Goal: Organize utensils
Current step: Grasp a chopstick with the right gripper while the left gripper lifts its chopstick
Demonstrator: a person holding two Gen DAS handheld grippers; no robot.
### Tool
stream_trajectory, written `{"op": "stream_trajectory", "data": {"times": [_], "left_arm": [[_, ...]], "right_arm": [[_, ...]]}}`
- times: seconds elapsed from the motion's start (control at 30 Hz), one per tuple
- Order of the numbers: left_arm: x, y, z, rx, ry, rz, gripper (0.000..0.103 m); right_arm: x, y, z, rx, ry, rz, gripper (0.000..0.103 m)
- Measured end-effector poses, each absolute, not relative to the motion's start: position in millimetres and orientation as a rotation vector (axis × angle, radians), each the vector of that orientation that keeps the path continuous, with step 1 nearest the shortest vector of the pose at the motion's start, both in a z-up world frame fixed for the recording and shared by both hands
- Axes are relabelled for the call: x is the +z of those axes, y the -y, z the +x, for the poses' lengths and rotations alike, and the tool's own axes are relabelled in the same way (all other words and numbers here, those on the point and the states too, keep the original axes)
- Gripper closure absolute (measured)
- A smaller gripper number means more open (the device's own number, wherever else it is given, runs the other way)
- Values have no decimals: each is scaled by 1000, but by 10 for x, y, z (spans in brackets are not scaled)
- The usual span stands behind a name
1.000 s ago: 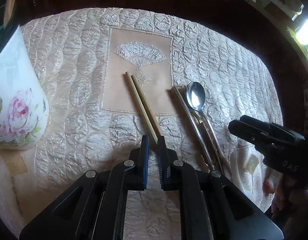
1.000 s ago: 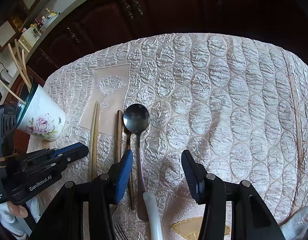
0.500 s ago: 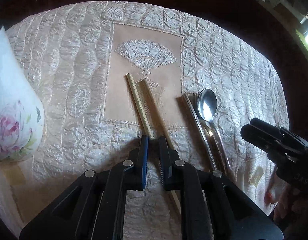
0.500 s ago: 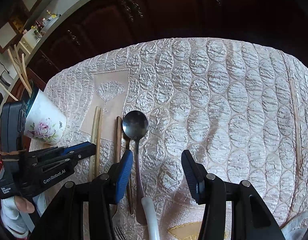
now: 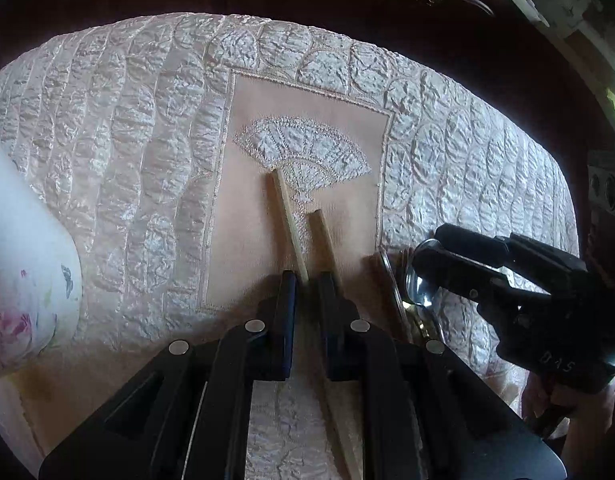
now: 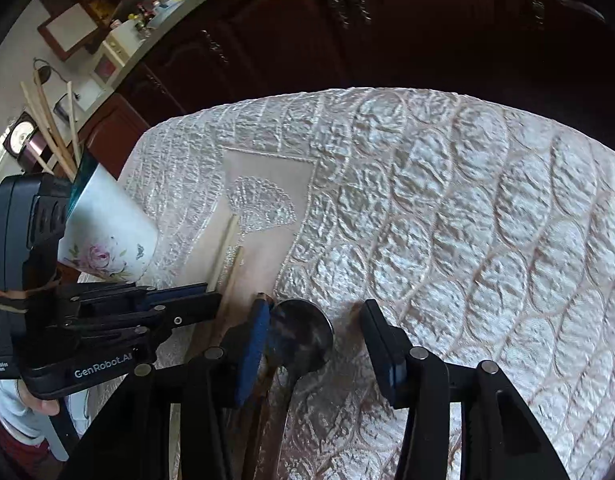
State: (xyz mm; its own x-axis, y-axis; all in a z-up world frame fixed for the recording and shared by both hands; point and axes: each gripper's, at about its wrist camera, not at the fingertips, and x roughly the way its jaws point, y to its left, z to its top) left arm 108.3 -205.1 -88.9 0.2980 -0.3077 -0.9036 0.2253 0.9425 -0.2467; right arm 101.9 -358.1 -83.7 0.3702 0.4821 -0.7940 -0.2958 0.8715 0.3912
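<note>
Two wooden chopsticks [image 5: 288, 216] lie on the quilted cloth's fan panel [image 5: 303, 152]. My left gripper [image 5: 306, 280] is nearly shut around the left chopstick; the right chopstick [image 5: 322, 236] runs beside and under its right finger. A metal spoon [image 6: 303, 332] lies with other cutlery handles under my right gripper [image 6: 315, 328], which is open, its left finger beside the spoon bowl. A floral cup [image 6: 107, 236] holding several chopsticks stands at the left. The spoon [image 5: 419, 288] shows partly in the left wrist view, behind the right gripper.
The table is covered by a pale quilted cloth [image 6: 447, 208]. Dark wooden cabinets [image 6: 347, 20] stand behind the table. The cup [image 5: 23, 280] fills the left edge of the left wrist view.
Both grippers have moved forward and lower over the table. My left gripper now straddles the left chopstick nearer its far end. My right gripper has come down over the spoon bowl.
</note>
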Motion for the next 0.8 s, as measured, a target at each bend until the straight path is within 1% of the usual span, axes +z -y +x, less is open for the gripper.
{"op": "stream_trajectory", "data": {"times": [0.03,0.1,0.17,0.2,0.23,0.27,0.3,0.4,0.47,0.8], "left_arm": [[-887,2075,1124,-350,-1219,-81,91],[-873,2091,1204,-344,-1217,-84,88],[-869,2151,1261,-339,-1209,-73,86],[-869,2178,1276,-336,-1202,-61,86],[-872,2214,1293,-337,-1194,-48,86],[-870,2267,1320,-340,-1185,-34,87],[-868,2297,1330,-341,-1179,-29,95],[-839,2257,1301,-364,-1179,-60,99],[-765,2215,1234,-378,-1165,-74,99],[-98,1771,670,-464,-1026,-135,99]], "right_arm": [[-847,3559,1037,522,-1083,184,66],[-892,3510,1066,542,-1088,160,79],[-905,3506,1071,550,-1089,151,89],[-900,3519,1075,558,-1092,161,93],[-885,3546,1071,560,-1097,176,96],[-863,3592,1035,558,-1093,182,98],[-826,3620,994,549,-1084,180,100],[-678,3726,814,519,-1055,167,101],[-589,3768,705,502,-1033,159,101],[77,3956,130,414,-879,149,101]]}}
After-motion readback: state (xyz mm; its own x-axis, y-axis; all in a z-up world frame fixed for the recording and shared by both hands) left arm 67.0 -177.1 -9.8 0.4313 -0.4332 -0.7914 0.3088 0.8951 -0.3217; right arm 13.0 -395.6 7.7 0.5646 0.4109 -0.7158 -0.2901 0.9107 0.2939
